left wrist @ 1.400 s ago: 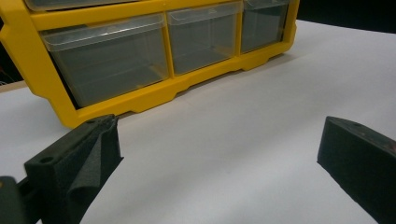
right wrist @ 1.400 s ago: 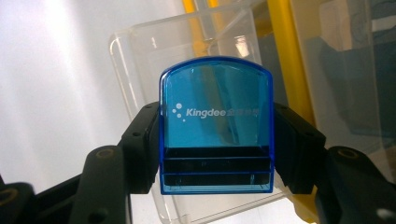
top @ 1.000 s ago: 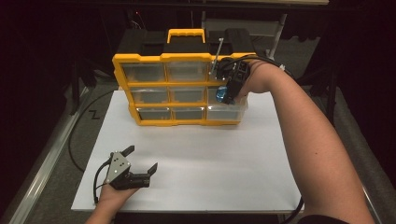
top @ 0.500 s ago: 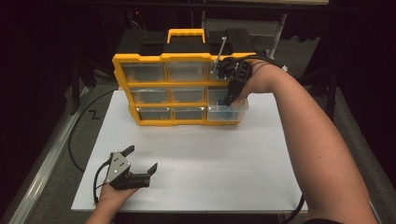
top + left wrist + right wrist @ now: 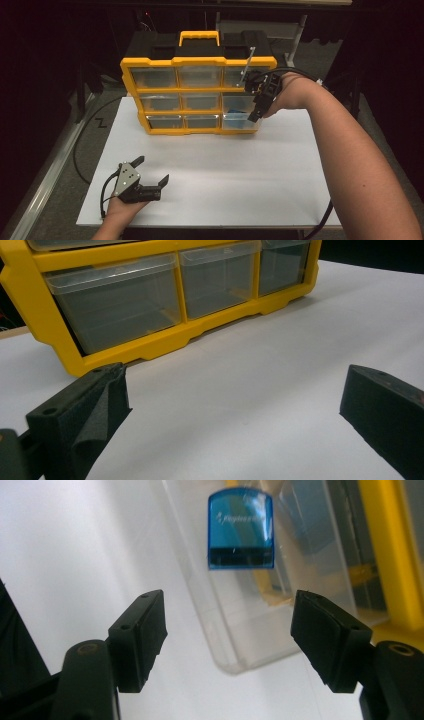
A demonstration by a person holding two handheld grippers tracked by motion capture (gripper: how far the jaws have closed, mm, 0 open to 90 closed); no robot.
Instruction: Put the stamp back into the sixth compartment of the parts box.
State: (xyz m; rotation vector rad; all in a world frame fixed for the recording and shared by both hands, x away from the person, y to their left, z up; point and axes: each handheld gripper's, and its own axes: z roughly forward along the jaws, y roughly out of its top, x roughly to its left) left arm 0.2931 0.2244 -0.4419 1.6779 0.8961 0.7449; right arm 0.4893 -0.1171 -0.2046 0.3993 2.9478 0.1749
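A yellow organizer with clear drawers stands at the back of the white board. Its bottom right drawer is pulled out a little. A small blue translucent piece lies inside that drawer. My right gripper points down over the drawer's front. Its jaws have just been opening and nothing is between them. My left gripper rests open on the board at the front left, facing the organizer's bottom row, its jaws wide apart and empty.
A black cable loops off the board's left edge beside a metal rail. The right forearm crosses the board's right side. Dark equipment stands behind the organizer.
The blue piece was at the right gripper's jaws a second ago and now lies in the drawer. The right gripper has opened wider and shifted slightly right. The left gripper has not moved.
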